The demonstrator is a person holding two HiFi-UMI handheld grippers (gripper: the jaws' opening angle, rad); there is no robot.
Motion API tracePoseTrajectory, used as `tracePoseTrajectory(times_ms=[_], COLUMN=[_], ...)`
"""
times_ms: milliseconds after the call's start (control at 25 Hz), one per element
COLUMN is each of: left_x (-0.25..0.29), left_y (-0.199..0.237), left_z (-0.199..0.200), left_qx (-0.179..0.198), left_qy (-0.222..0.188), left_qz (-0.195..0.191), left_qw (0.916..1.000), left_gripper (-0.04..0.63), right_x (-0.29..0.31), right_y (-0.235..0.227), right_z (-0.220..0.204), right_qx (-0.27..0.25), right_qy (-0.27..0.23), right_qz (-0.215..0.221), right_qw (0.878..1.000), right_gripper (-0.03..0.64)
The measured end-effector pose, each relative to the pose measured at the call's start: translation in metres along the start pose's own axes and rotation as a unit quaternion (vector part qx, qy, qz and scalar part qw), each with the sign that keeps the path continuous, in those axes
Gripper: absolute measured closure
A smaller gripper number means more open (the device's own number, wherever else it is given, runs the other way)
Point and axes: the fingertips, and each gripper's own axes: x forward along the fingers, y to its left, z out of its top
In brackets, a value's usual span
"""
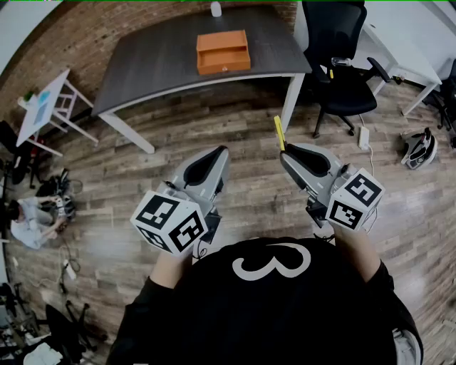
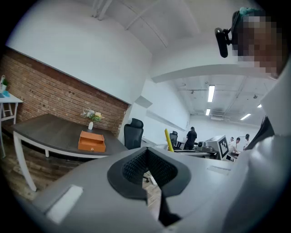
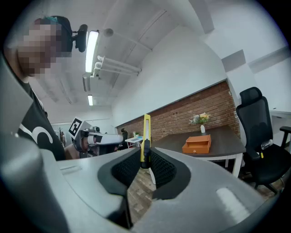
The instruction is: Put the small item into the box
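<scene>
An orange box with a small drawer [image 1: 223, 51] sits on the dark table [image 1: 157, 57] across the room; I also see the orange box [image 2: 91, 141] in the left gripper view and the orange box [image 3: 197, 144] in the right gripper view. My right gripper [image 1: 283, 151] is shut on a slim yellow utility knife [image 1: 279, 132], which stands upright between its pads [image 3: 146, 136]. My left gripper [image 1: 222, 152] is held level beside it, its jaws shut with nothing between them [image 2: 146, 169]. Both grippers hover over the wooden floor, well short of the table.
A black office chair [image 1: 342, 68] stands right of the table. A small vase [image 1: 216, 8] sits at the table's far edge. A white side table [image 1: 46, 107] is at the left, with cables and bags [image 1: 43, 207] on the floor. A white desk [image 1: 399, 50] is at far right.
</scene>
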Motion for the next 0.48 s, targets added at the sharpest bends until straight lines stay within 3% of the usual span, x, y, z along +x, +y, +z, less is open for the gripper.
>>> tracePoseTrajectory(times_ms=[480], left_x=[-0.0026], left_y=[0.0039], left_z=[-0.0004], left_qx=[0.004], left_qy=[0.005], left_qz=[-0.004], left_qw=[1.0], left_gripper=[0.581], right_x=[0.0061], right_y=[0.0057], right_z=[-0.0043], right_qx=[0.008], right_qy=[-0.003], right_qz=[0.005], right_qw=[1.0], right_gripper=[0.549])
